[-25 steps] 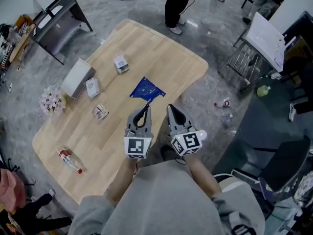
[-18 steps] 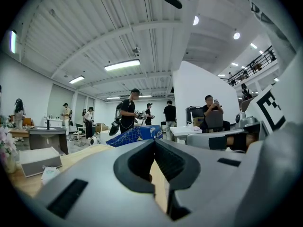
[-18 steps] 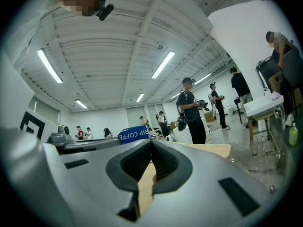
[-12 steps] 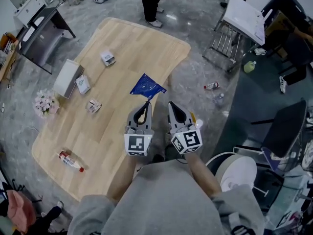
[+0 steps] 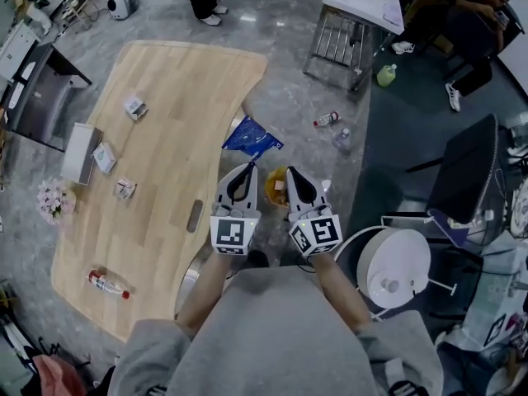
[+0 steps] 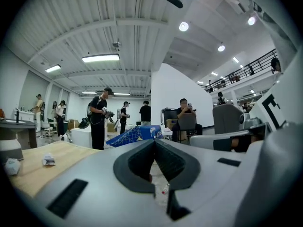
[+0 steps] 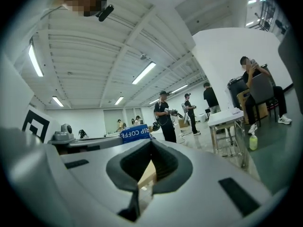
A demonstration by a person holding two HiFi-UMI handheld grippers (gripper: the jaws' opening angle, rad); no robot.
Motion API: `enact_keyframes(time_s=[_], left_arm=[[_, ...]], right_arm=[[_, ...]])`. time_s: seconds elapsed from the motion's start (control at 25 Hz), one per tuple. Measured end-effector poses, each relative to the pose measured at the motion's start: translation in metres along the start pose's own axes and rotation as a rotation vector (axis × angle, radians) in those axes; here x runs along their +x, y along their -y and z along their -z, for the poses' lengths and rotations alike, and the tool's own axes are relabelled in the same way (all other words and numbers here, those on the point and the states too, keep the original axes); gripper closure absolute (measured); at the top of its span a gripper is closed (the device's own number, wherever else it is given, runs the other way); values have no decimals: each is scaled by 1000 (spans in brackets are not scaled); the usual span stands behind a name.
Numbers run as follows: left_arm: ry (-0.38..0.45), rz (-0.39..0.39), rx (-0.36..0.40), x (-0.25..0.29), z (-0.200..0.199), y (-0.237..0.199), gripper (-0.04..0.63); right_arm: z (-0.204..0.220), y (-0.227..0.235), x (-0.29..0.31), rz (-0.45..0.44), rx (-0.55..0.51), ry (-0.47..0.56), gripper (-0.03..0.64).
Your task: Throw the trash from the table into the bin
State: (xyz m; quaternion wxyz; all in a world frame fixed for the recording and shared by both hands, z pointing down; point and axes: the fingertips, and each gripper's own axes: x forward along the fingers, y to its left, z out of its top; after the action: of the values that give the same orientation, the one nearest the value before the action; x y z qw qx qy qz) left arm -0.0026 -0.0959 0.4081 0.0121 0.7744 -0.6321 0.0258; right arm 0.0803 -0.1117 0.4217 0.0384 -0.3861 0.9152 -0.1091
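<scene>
We hold the bag (image 5: 252, 137) off the counter's (image 5: 173, 97) edge
Our left tongs (image 5: 245, 170), pressed together, pinch the blue bag's corner at frame centre, just right of the counter and up-left of the yellow bin (image 5: 275, 188). Our right tongs (image 5: 290, 172) are pressed together on nothing.

Blue triangular coffee packet (image 5: 252, 139), aloft

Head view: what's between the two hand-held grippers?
A yellow-orange round container on the floor shows in the gap between the left hand-held gripper, shut on the blue packet, and the right hand-held gripper, in the head view.
</scene>
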Motion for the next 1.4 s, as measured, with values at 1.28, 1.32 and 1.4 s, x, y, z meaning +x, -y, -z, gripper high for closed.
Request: enact_keyframes(time_s=[1.28,1.32,1.4], left_arm=[[-249,363,29,102,206,113,589],[-253,371,27,101,214,114,589],[-267,375,20,101,233,115,589]], right_arm=[[154,164,-72,415,160,-117,612],[162,164,-70,417,162,-124,612],[180,166,-68,407,166,-139,612]])
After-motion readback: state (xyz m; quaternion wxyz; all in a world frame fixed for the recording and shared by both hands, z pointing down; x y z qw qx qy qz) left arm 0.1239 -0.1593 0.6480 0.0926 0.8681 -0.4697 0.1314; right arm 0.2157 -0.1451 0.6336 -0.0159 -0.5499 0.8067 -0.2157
